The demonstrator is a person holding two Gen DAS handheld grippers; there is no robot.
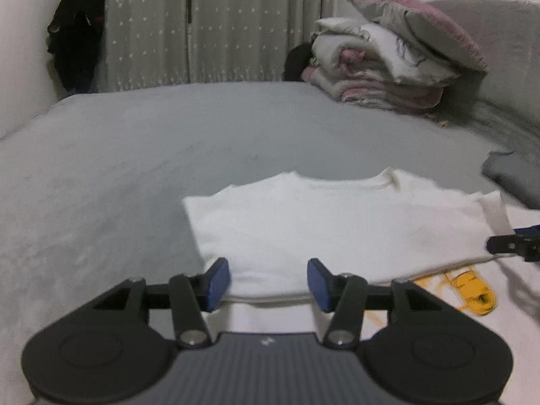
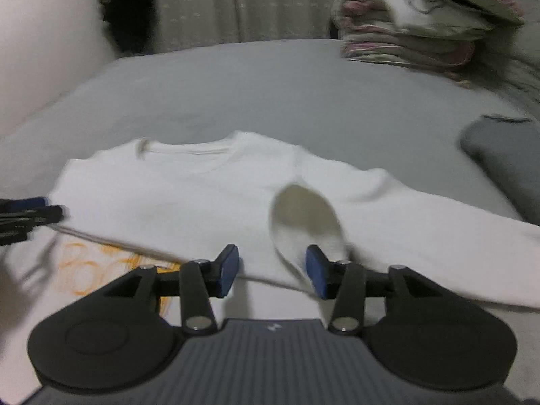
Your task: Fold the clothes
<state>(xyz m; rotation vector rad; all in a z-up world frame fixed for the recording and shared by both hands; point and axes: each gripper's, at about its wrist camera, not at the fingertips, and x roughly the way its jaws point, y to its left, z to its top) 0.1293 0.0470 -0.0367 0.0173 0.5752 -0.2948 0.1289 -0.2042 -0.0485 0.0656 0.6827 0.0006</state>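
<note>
Both grippers, our left gripper (image 1: 268,285) and right gripper (image 2: 272,271), hover half-open and empty over the white sweatshirt's (image 2: 189,195) near fold on the bed (image 1: 135,141), its loose sleeve (image 2: 422,222) stretching rightward, nearer our right.

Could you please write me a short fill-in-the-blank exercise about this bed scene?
1. The sweatshirt on the bed is ____ in colour.
2. The fingers of both grippers have ____ pads.
3. The print on the sweatshirt is ____.
4. The left gripper holds ____.

Missing words: white; blue; yellow; nothing
</note>
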